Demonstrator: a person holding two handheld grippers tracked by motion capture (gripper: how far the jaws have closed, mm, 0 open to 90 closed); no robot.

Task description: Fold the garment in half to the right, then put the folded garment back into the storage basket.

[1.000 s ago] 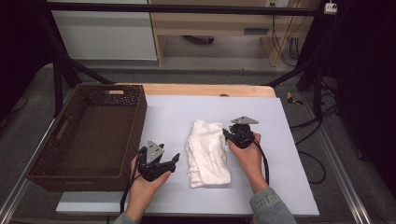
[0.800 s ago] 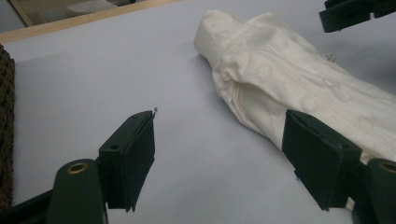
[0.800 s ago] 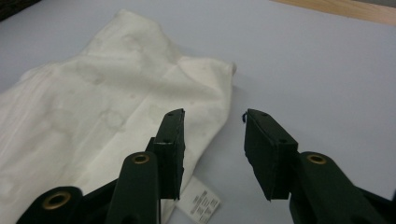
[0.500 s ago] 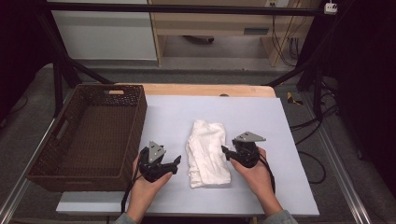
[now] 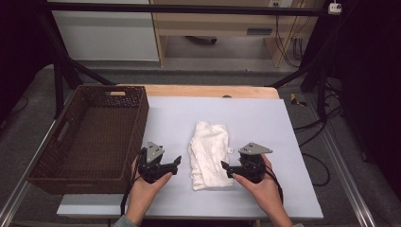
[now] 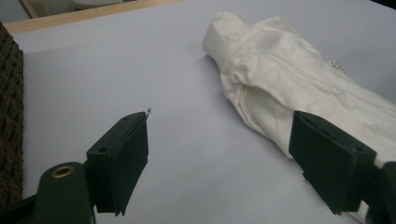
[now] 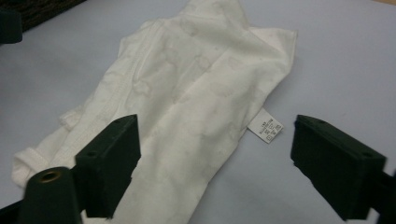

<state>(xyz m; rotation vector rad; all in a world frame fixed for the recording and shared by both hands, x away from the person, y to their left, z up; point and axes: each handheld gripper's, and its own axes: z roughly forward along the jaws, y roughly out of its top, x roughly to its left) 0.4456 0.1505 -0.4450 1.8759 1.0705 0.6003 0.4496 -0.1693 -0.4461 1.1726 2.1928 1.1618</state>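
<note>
Sitting mid-table between both wide-open, empty grippers (left gripper, right gripper), the white garment looks soft, light, floppy; probably best pinched at its near corners.

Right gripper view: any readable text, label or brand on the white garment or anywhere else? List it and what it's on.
Care tag at the edge of the white garment: printed marks, too small and blurred to read.
Same tag in the high view: too small to read.
Basket, table sheet, gripper jaws: no text visible.
Nothing can be quoted.
</note>
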